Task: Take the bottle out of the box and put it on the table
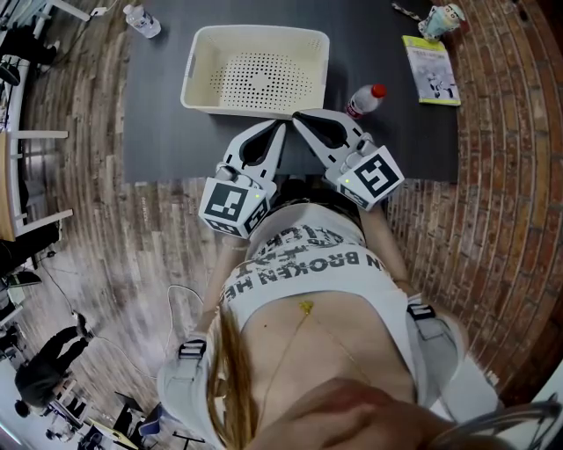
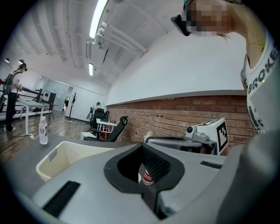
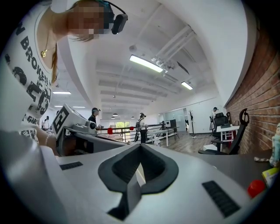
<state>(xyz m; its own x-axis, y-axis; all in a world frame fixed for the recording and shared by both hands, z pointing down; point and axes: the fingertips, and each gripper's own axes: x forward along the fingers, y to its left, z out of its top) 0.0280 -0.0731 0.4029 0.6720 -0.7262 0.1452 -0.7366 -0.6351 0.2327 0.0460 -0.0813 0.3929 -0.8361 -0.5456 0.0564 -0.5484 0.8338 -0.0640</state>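
Bottle [image 1: 364, 101], red cap, lies on the dark table [image 1: 158, 132] just right of the white box [image 1: 255, 35], outside it. Left gripper [image 1: 281, 127] and right gripper [image 1: 297, 115] both closed, gripping nothing, tips by the box's near wall. Booklet [image 1: 431, 70] far right, clear bottle [image 1: 142, 21] far left. Wood floor [image 1: 106, 228], brick wall [image 2: 183, 113].

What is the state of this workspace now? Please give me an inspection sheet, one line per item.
Surface: dark table.
Job's things: box is empty; bottle with red cap is on the table, right of the box.
Clutter: second bottle at far left; booklet at far right.
Grippers: left gripper and right gripper are both shut, fingers hold nothing, tips close together in front of the box.
Cables: thin cable on the floor.
Surroundings: brick wall, office chair, another person far away.
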